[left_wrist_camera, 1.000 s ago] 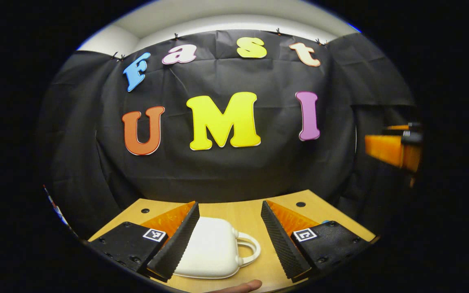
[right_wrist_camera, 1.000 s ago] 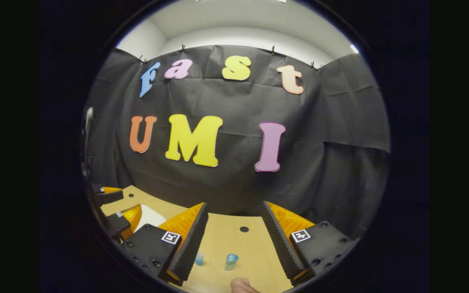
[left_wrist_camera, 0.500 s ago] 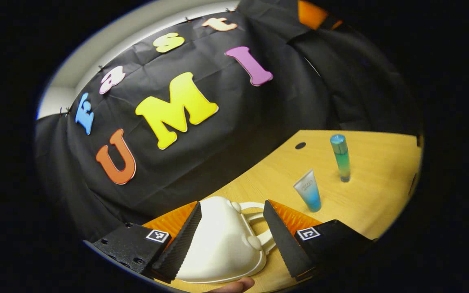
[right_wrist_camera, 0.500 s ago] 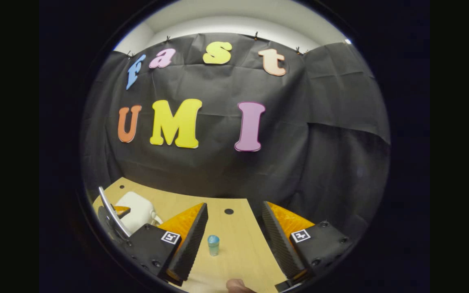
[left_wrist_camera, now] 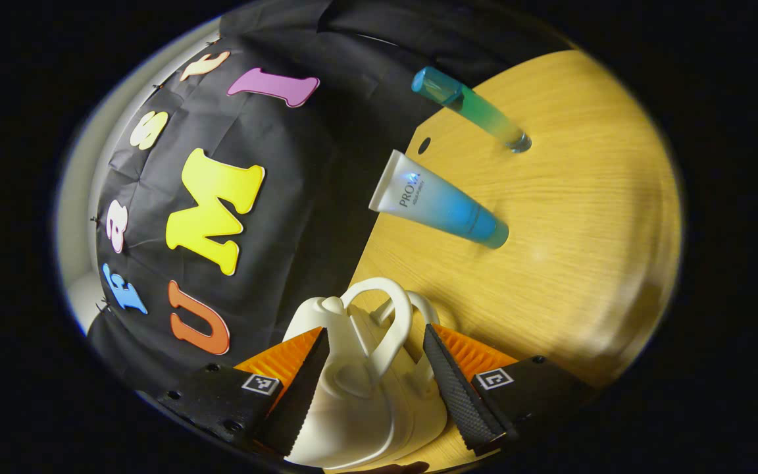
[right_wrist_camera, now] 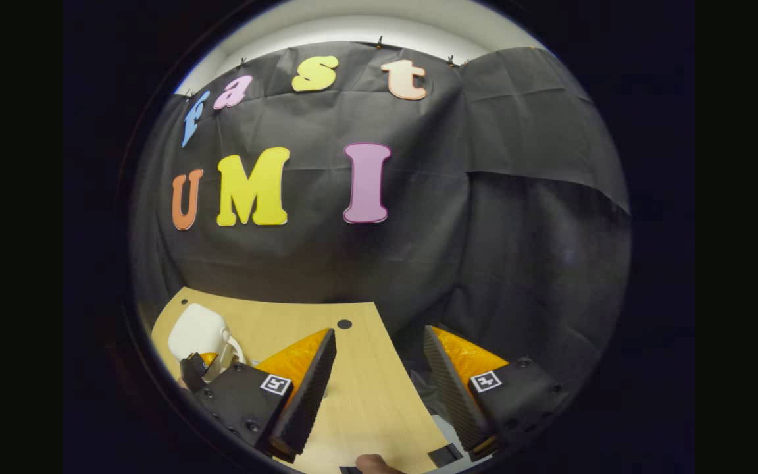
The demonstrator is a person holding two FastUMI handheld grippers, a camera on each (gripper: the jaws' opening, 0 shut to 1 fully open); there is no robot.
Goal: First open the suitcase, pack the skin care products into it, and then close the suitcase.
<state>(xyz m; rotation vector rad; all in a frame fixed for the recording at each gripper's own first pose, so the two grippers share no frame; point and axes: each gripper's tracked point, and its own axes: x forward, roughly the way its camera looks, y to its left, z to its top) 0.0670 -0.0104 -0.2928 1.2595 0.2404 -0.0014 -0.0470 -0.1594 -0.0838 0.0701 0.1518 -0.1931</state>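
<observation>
A small white suitcase [left_wrist_camera: 359, 395] with two looped handles [left_wrist_camera: 392, 322] lies on the wooden table [left_wrist_camera: 570, 217], lid down. My left gripper [left_wrist_camera: 374, 331] is open and strongly rolled, one finger on each side of the suitcase at its handle end. Beyond it stand a white-to-blue tube [left_wrist_camera: 435, 207] on its cap and a slim teal-to-green bottle [left_wrist_camera: 471, 108]. My right gripper [right_wrist_camera: 379, 331] is open with nothing between its fingers, hovering over the table's right edge. Its view has the suitcase [right_wrist_camera: 196, 332] far left, with part of the left gripper [right_wrist_camera: 193, 370] in front of it.
The booth's black cloth wall stands close behind the table. Round holes sit in the tabletop near the back edge [left_wrist_camera: 424, 145] [right_wrist_camera: 344, 324]. The table's right edge [right_wrist_camera: 412, 395] drops off below my right gripper. A fingertip [right_wrist_camera: 369, 462] shows at the bottom.
The left gripper has rolled hard and closed in on the suitcase's handle end, bringing the tube and bottle nearer. The right gripper has swung right toward the table edge; the bottle left its view.
</observation>
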